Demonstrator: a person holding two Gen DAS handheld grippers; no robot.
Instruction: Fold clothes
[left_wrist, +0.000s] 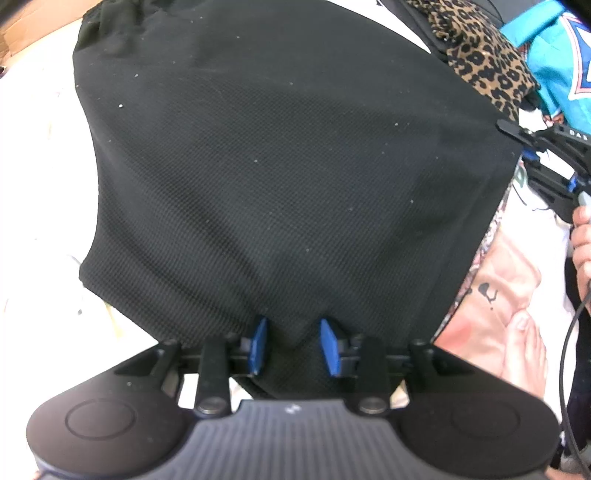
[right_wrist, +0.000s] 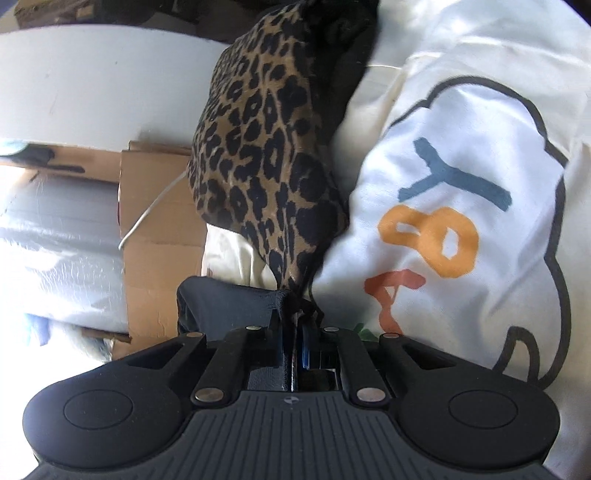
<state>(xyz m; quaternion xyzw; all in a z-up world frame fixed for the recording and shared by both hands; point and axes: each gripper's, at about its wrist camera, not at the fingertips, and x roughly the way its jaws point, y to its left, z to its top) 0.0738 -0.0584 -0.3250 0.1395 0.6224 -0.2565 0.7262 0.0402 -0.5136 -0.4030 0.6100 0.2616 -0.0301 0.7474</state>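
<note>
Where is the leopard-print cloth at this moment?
In the left wrist view the leopard-print cloth lies at the upper right, between the black knit garment and a turquoise garment.

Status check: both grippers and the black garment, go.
Left gripper part open, black garment bunched between its fingers. Right gripper shut on garment's corner. Leopard-print cloth crowds that corner, touching it.

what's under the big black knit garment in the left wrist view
Around the black textured knit garment a white sheet shows at left and a pink printed fabric at lower right. The leopard-print cloth lies beside it. Directly beneath, everything is covered.
</note>
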